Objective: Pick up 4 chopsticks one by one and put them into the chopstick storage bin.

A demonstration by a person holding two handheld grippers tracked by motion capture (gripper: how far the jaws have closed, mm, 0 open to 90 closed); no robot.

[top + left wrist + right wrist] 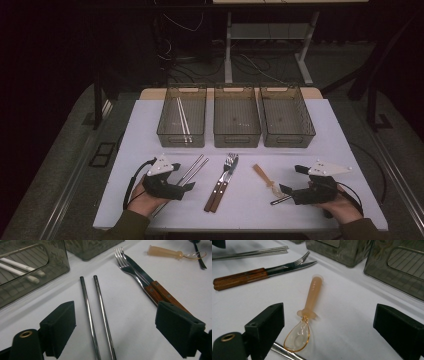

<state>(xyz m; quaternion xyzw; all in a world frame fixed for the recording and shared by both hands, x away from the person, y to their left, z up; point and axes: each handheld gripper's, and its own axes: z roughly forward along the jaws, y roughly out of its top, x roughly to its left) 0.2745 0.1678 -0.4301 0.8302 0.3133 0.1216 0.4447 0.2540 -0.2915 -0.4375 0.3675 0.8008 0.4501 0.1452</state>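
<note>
A pair of metal chopsticks [192, 170] [86, 302] lies on the white table, running between the jaws of my left gripper [184, 186] [115, 312]. That gripper is open, and its pads are clear of both sticks. An amber spoon with a pale handle [264, 179] [312, 297] lies between the jaws of my right gripper [292, 179] [329, 312], which is open and not touching it. A thin metal rod [284, 351] pokes out under the spoon's bowl. A wood-handled fork [127, 266] and knife [140, 270] lie side by side between the two grippers.
Three smoky translucent bins stand in a row at the back: left [172, 135], middle [236, 137], right [287, 139]. The left bin holds white chopsticks [183, 117] [20, 270]. The table's front edge [240, 225] runs just under the person's hands.
</note>
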